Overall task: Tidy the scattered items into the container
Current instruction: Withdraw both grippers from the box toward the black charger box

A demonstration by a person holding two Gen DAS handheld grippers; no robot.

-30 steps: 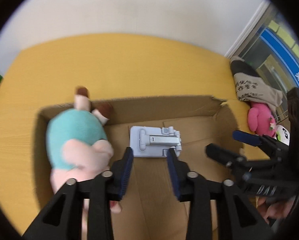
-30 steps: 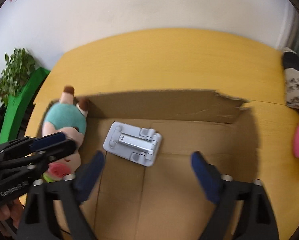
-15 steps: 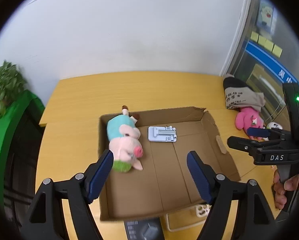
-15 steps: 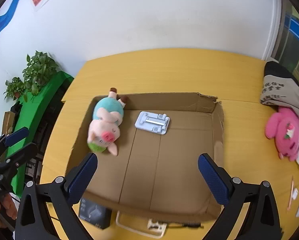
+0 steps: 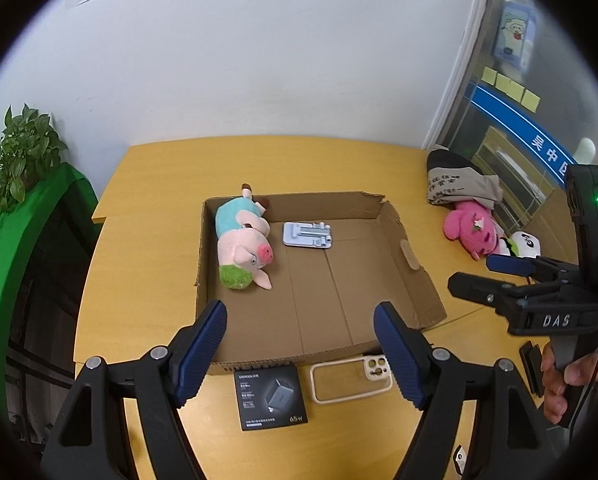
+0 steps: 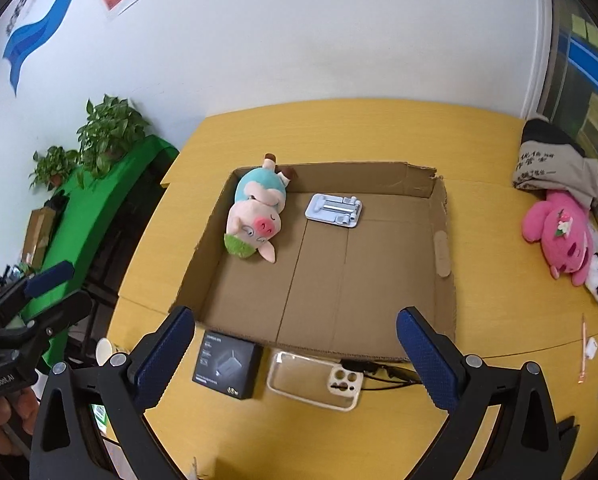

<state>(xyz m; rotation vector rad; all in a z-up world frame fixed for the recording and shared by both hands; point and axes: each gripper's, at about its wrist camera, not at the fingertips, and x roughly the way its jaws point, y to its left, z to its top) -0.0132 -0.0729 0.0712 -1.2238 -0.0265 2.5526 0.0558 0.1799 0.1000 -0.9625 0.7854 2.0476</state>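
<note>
Both black two-finger grippers with blue ribbed pads are held pointing steeply downward: the left gripper [image 5: 300, 340] and the right gripper [image 6: 295, 350] are spread wide, nothing gripped.

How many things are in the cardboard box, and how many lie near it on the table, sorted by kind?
In the box:
Pig plush toy: 1
White folding stand: 1
On the table:
Pink plush toy: 1
Black charger box: 1
Clear phone case: 1
Total: 5
</note>
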